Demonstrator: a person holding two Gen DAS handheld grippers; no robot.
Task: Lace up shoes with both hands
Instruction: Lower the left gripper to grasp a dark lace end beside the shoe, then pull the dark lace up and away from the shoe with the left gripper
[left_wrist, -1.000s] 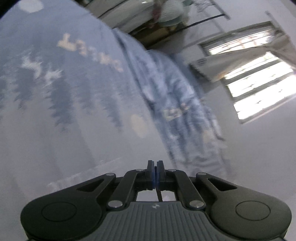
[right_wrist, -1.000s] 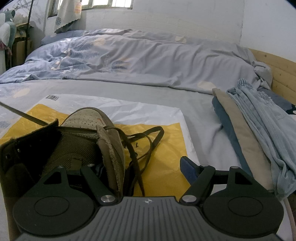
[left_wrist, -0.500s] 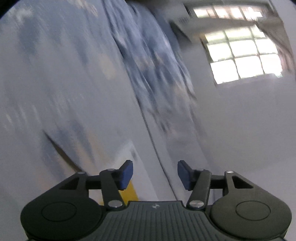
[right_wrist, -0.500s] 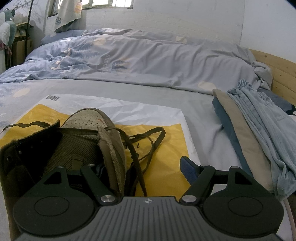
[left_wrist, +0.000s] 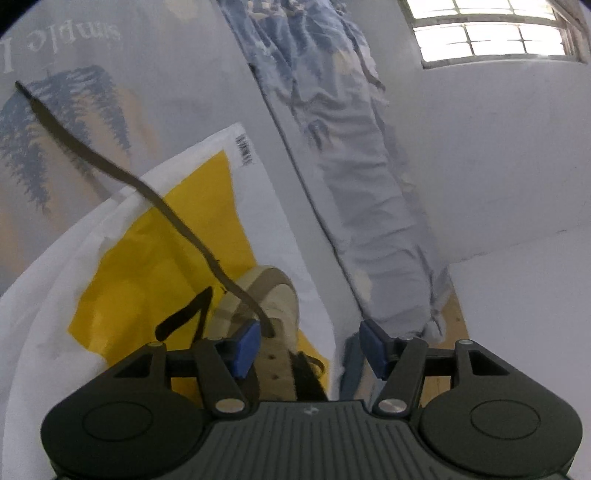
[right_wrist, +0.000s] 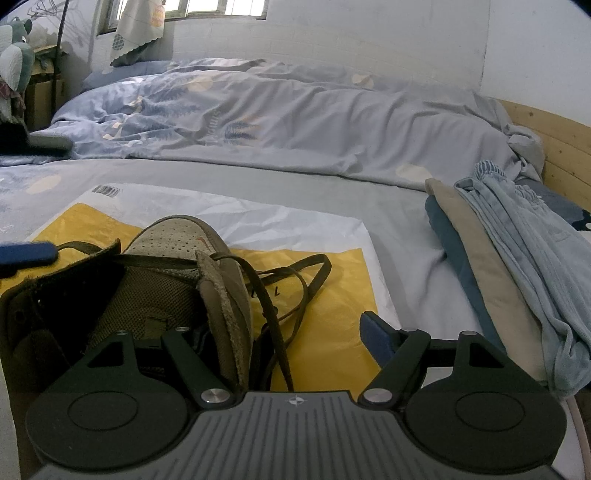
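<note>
An olive-brown shoe lies on a yellow and white plastic bag spread on the bed. Its loose dark laces loop to its right. My right gripper is open and straddles the shoe's right flap, one finger hidden inside the shoe and the blue pad clear of it. In the left wrist view my left gripper hovers at the shoe's side, jaws opening and pressing nothing. A free lace end trails away past its left pad.
Folded clothes are stacked to the right of the bag. A rumpled grey-blue duvet fills the far side of the bed, with a wooden bed frame at the right and a window in the wall.
My left gripper went from shut to open and swung over to the shoe. The lace that was stretched taut to the left has dropped slack. The right gripper has not moved.
</note>
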